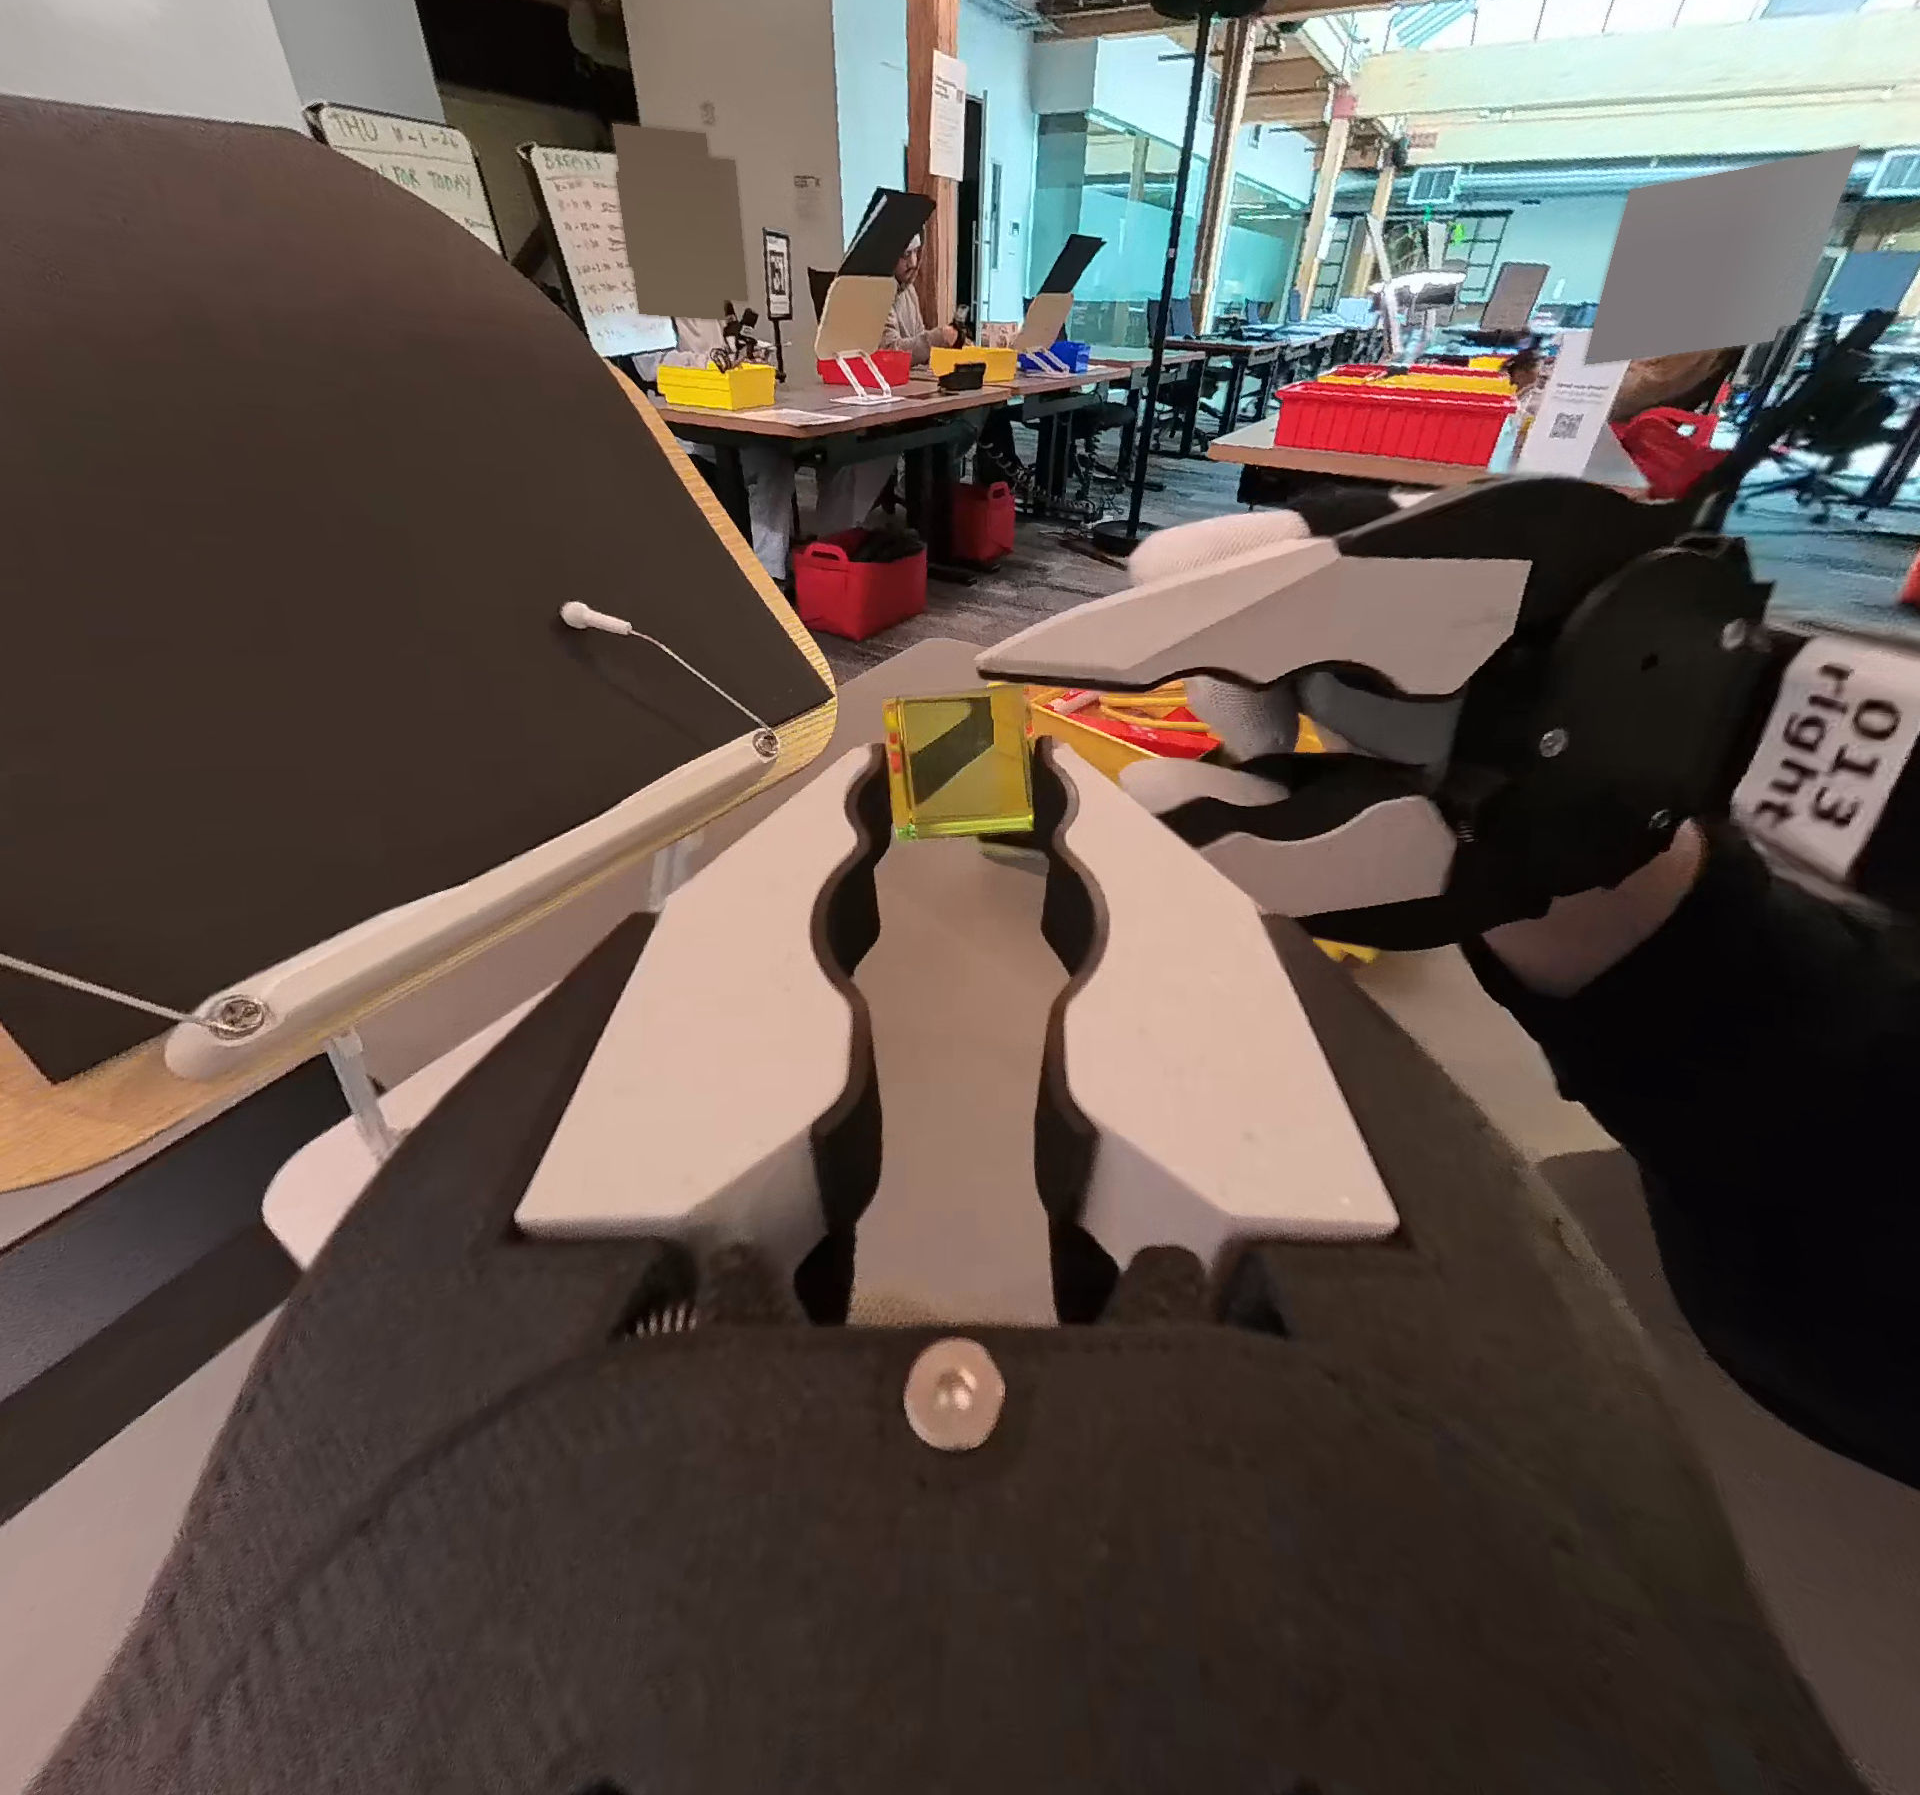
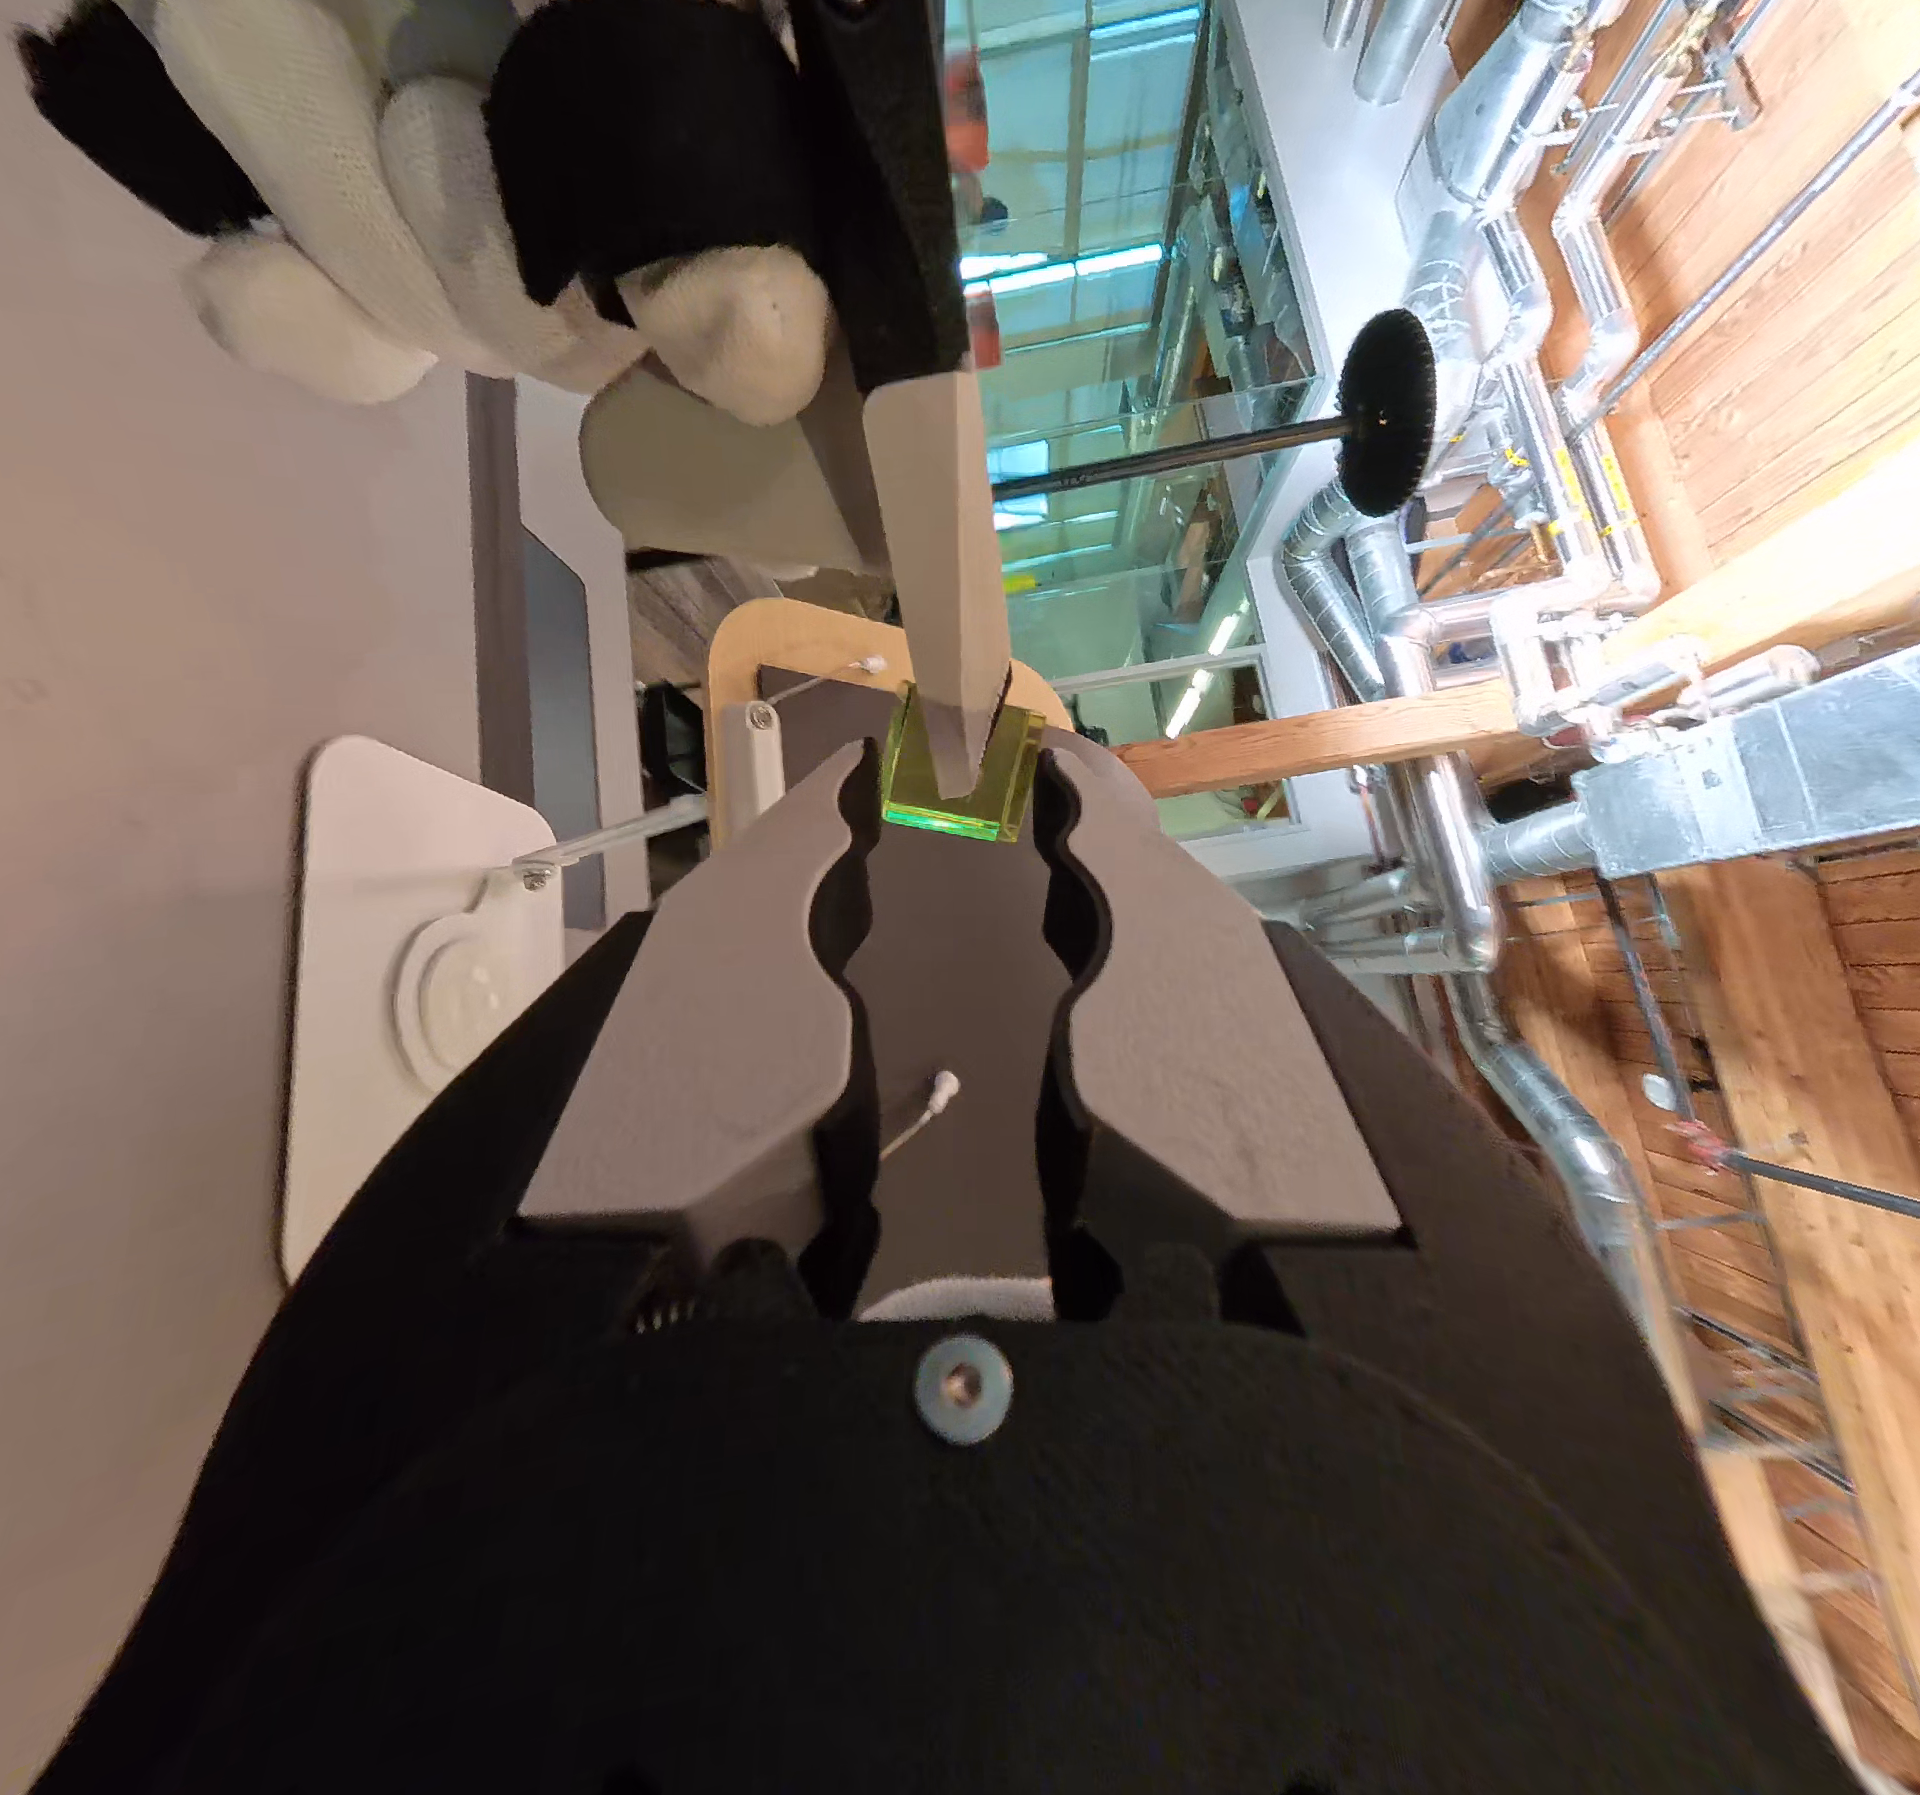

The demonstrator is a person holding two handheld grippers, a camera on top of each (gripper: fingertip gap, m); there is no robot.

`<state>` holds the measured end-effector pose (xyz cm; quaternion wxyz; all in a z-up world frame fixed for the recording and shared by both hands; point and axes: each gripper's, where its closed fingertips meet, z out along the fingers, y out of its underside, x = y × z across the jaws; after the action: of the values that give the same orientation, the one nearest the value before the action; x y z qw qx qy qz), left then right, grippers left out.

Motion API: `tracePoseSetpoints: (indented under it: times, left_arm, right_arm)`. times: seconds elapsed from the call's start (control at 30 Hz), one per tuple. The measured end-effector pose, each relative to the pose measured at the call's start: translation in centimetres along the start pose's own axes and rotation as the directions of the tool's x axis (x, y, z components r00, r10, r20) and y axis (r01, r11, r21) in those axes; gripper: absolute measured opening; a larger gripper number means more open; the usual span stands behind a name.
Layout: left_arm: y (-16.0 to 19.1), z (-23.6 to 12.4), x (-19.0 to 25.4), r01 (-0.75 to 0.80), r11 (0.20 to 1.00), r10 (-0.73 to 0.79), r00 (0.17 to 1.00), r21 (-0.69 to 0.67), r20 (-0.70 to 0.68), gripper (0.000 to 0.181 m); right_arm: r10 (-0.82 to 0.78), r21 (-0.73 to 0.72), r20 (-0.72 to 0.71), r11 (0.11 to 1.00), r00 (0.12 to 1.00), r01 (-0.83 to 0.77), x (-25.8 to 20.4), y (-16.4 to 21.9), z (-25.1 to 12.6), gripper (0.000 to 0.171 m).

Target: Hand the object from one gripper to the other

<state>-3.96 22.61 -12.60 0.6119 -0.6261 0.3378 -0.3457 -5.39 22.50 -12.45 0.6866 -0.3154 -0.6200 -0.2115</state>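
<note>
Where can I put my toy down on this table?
Bare table beside the white stand base. Crowded around the yellow block, where the left gripper and right gripper meet, near the yellow bin.

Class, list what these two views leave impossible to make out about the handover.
Left wrist view: right gripper's lower fingertip, hidden behind the left gripper's finger.
Right wrist view: yellow block's middle, covered by the left gripper's finger.
Both views: whether the right gripper presses the block yet.

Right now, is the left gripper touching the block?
Touching. The left wrist view shows the left gripper pinching the block, with no gap on either side.
</note>
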Motion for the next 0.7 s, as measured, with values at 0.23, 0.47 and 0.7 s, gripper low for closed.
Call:
tracePoseSetpoints:
  times: [0.23, 0.47, 0.7]
  left_arm:
    - [-0.2, -0.8, 0.8, -0.16, 0.987, 0.161, 0.984, 0.015, -0.073, 0.025]
    - [1.3, -1.8, 3.8, -0.477, 0.879, 0.467, 0.862, -0.001, -0.196, 0.025]
    - [2.4, -2.2, 5.0, -0.636, 0.771, 0.617, 0.755, -0.018, -0.224, 0.025]
  right_arm:
    - [0.298, 0.118, 0.199, 0.938, 0.934, -0.325, 0.4, -0.6, -2.1, 0.032]
    - [0.436, 0.169, 0.42, 0.824, 0.796, -0.54, 0.2, -2.5, -4.4, 0.031]
    - [0.4, 0.124, 0.512, 0.841, 0.76, -0.527, -1.9, -3.0, -4.8, 0.027]
